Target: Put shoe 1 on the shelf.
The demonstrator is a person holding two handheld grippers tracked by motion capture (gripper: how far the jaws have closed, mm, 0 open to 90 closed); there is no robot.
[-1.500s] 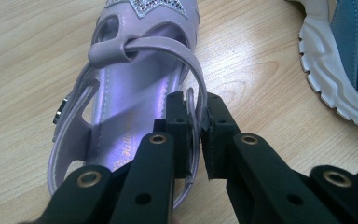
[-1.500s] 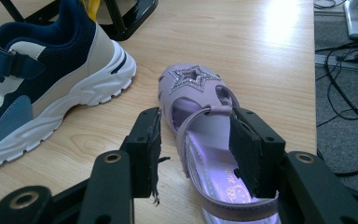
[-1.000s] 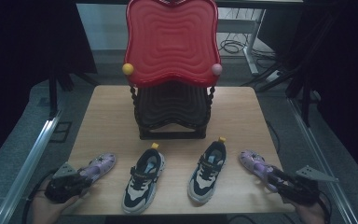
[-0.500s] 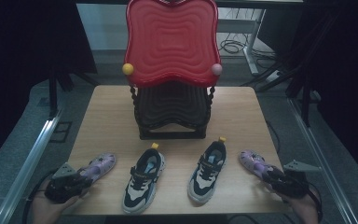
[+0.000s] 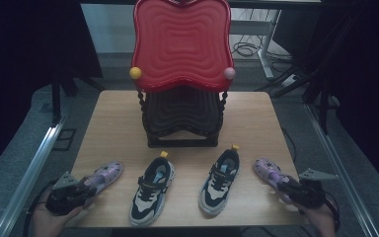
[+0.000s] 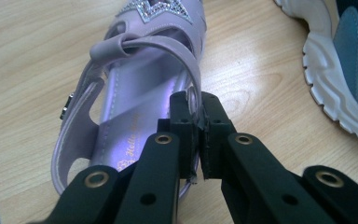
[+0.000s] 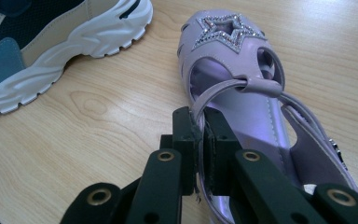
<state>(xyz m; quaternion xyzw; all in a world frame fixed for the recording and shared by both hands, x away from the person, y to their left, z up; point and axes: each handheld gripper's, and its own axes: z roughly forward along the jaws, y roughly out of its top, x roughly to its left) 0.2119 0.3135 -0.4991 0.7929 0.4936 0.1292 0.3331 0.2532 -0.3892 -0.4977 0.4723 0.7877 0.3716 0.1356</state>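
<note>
Two purple sandals are the things in hand, and both lie at the near edge of the wooden table point(image 5: 113, 118), one at each end of the row of shoes. One big red and black shoe rack point(image 5: 181, 74) stands at the back of the table. Two sneakers sit side by side between the sandals, the left sneaker point(image 5: 152, 190) and the right sneaker point(image 5: 220, 180). That makes four shoes in all.

The left gripper point(image 6: 198, 135) has its jaws closed on the side wall of the left sandal point(image 6: 135, 84). The right gripper point(image 7: 199, 140) has just been closing, and its jaws now pinch the thin strap of the right sandal point(image 7: 242, 79).

To do this well, I think each hand should lift slowly and keep the squeeze firm. The strap is thin and soft, so that sandal may swing or slip. The high view is dim, so I cannot be sure how deep each grip goes.
</note>
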